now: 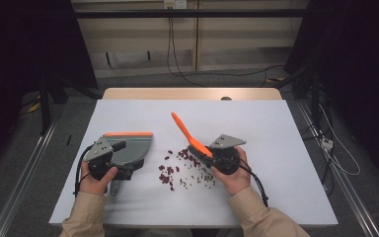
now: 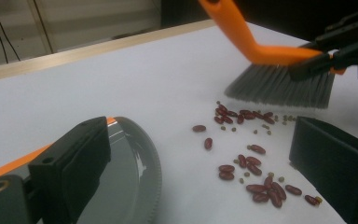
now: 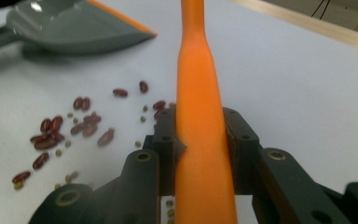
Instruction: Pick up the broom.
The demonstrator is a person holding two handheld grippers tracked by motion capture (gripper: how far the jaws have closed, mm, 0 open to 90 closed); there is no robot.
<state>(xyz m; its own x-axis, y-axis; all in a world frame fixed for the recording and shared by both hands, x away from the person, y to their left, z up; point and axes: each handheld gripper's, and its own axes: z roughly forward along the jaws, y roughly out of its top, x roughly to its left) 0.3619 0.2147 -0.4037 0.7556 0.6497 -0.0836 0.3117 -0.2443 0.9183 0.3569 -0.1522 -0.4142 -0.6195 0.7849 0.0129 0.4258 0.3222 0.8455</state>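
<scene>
- The left gripper (image 1: 121, 160) pinches the grey dustpan (image 1: 133, 148), flat on the surface (image 1: 276, 128); it could skid if the grip slackens.
- Kidney beans (image 1: 170, 173) lie scattered between.
- The right gripper (image 1: 212, 153) clamps the orange brush (image 1: 190, 136); a hard sweep could fling beans past the pan.

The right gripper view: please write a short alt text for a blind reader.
The right gripper clamps its black fingers on an orange brush handle. Red beans lie scattered on the white table, with a grey dustpan beyond them.
</scene>
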